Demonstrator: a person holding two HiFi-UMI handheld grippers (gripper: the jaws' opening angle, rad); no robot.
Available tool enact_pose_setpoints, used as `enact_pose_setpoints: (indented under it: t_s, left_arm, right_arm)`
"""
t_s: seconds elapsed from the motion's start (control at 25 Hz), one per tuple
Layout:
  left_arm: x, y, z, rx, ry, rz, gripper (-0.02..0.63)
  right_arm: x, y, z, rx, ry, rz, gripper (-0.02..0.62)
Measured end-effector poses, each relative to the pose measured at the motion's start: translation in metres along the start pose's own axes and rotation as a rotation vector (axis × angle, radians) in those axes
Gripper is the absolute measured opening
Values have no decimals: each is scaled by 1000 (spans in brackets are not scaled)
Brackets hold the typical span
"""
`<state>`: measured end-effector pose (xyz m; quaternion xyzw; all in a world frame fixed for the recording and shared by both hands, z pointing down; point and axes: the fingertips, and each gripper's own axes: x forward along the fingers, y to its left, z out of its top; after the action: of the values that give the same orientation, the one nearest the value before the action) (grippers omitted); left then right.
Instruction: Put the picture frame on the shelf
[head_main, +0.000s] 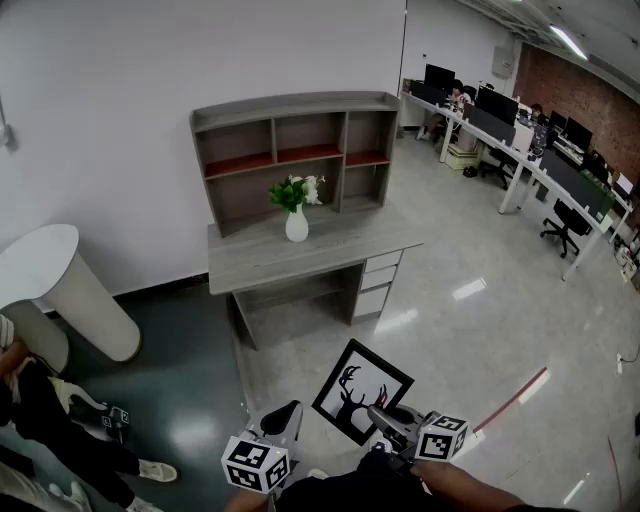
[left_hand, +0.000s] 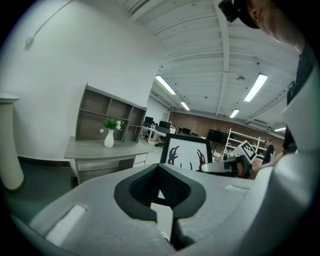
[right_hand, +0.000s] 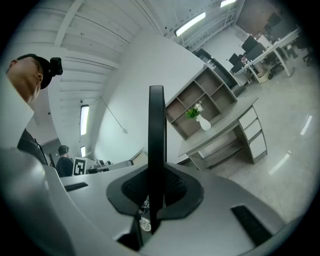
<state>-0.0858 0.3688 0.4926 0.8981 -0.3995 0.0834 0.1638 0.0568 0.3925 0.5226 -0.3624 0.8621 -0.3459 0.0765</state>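
While the head view looks down, the right gripper (head_main: 395, 420) pinches the lower corner of the picture frame (head_main: 362, 391), which leans up and forward-left of it. The left gripper (head_main: 280, 425) hangs just beside, off the frame. The shelf (head_main: 295, 150) stands well ahead of both, on a desk (head_main: 300, 250), with open floor between. A vase (head_main: 297, 224) of flowers sits on the desk, below the shelf's compartments. A white column (head_main: 70, 290) and a person stand far off to the left gripper's side, out of the way.

From the left gripper view, its jaws are drawn together with nothing between them. The frame shows ahead and to the right, face toward this camera.

From the right gripper view, the frame stands edge-on straight up out of the clamped pads, with the shelf ahead to the right.

A grip this narrow, on one corner only, could probably let the frame swing or slip during the carry. At the shelf, a low approach risks tipping the vase, and the compartments look tight for the frame.
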Motion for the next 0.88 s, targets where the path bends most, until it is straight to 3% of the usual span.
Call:
enact_pose_setpoints:
  t_s: [0.48,0.64,0.88]
  left_arm:
    - [2,0,4,8,-1,-17,9]
    - [1,-1,1,7,1,-20,9]
    - [-2,2,0,5,3,-21,9]
  right_arm:
    - [1,6,-1,-20,-7,3,44]
    - [-1,8,1,18,-35,36,45]
    - [3,5,-6,33,-6,15,44]
